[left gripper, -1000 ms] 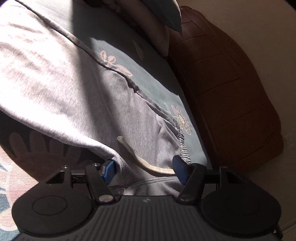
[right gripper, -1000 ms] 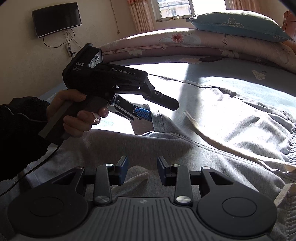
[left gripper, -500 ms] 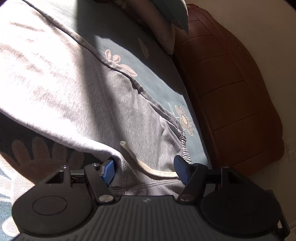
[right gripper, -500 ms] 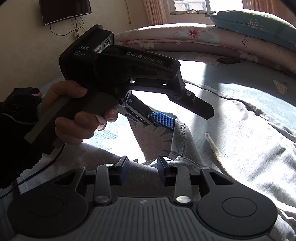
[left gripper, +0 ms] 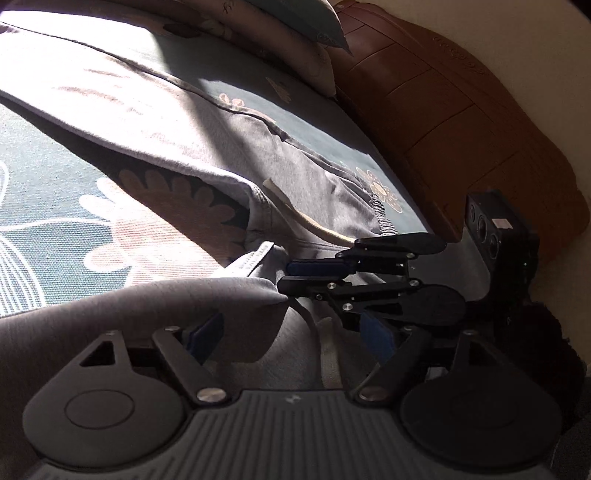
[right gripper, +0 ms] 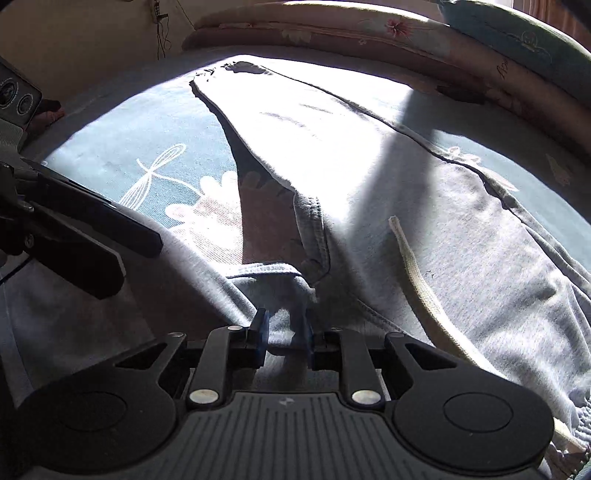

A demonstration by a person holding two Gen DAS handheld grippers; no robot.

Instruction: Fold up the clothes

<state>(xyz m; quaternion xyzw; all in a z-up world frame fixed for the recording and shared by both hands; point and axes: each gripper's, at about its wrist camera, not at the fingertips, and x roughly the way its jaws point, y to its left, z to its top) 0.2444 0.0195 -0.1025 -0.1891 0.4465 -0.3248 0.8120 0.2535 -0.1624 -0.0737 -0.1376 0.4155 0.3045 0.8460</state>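
Note:
Grey drawstring trousers [left gripper: 221, 147] lie spread on a floral bed sheet [left gripper: 55, 192], half in sun and half in shadow. Their cream drawstring [left gripper: 306, 218] trails across the waist area. My left gripper [left gripper: 291, 338] stands open, low over a raised fold of the grey cloth that drapes across its left finger. In the right wrist view my right gripper [right gripper: 282, 328] is shut on a bunched fold of the trousers [right gripper: 369, 166] near the crotch seam, beside the drawstring [right gripper: 417, 273]. The right gripper [left gripper: 291, 275] shows side-on just ahead of the left one. The left gripper [right gripper: 125, 258] enters from the left.
A brown wooden headboard [left gripper: 461, 110] runs along the right of the bed. A rolled floral quilt [right gripper: 332, 33] and a blue pillow [right gripper: 517, 40] lie at the far edge. A dark sleeve [left gripper: 535, 350] sits behind the right gripper. Bare sheet [right gripper: 129, 147] lies left of the trouser leg.
My right gripper has dropped to the cloth and shut on a fold near the crotch. The left gripper has drawn back, still open, and the two grippers now sit close together.

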